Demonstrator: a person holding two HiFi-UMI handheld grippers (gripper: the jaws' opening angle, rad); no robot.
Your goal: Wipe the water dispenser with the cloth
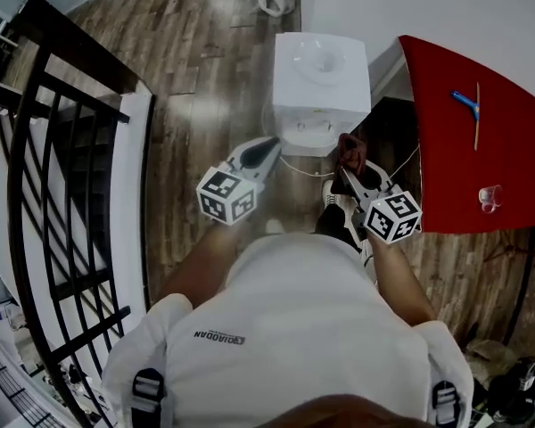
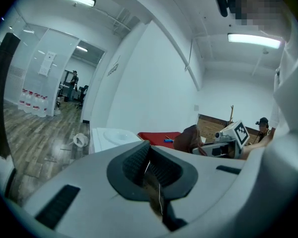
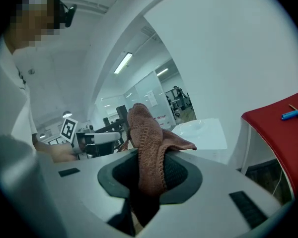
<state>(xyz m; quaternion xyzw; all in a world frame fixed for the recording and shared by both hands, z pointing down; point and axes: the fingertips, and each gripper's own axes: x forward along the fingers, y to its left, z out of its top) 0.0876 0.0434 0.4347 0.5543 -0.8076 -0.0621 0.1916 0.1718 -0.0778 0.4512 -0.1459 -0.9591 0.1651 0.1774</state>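
One cloth (image 3: 145,133), clamped in right gripper (image 3: 150,176); left gripper (image 2: 149,168) closed, empty. Approach step: water dispenser (image 1: 321,65) at 12 o'clock, untouched. Next: lower cloth onto top.

Wood floor (image 1: 187,52): water dispenser (image 1: 322,83), red table (image 1: 446,176). Table: blue tool (image 1: 465,103), cup (image 1: 490,197).

Water dispenser (image 1: 321,74) front and left side open: wood floor (image 1: 205,87) runs to the black railing (image 1: 71,150). Right side tight: red table (image 1: 464,150) just beside it. White wall (image 1: 446,7) close behind.
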